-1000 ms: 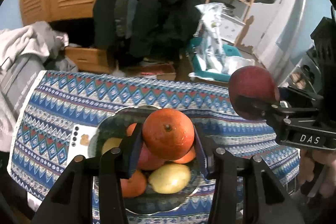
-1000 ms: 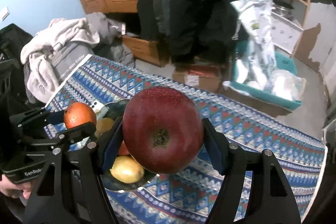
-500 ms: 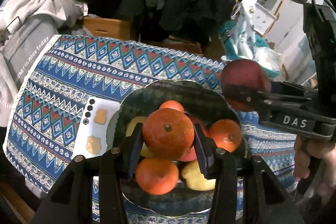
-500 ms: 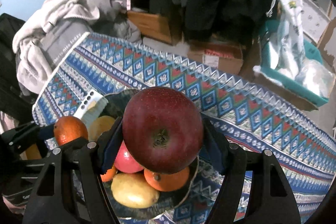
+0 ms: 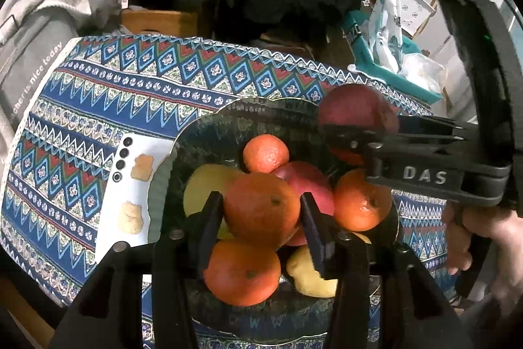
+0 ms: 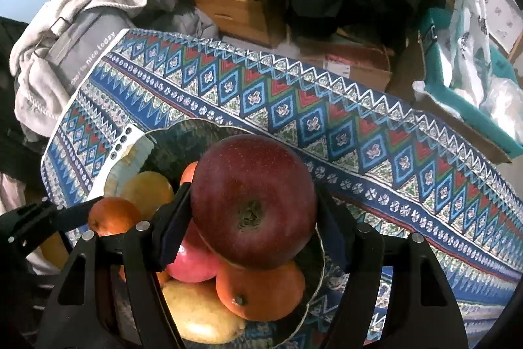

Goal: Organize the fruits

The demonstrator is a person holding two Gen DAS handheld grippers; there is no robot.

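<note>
Your left gripper [image 5: 261, 215] has the orange [image 5: 261, 210] between its jaws, now opening, over the piled bowl [image 5: 209, 133]. It's round, firm and waxy, so it may roll; take it across the middle. Your right gripper [image 6: 251, 218] clamps the apple [image 6: 253, 200], dark red, speckled, heavier, hard, above the bowl's far side. Behind lies patterned cloth [image 6: 327, 107].
</note>
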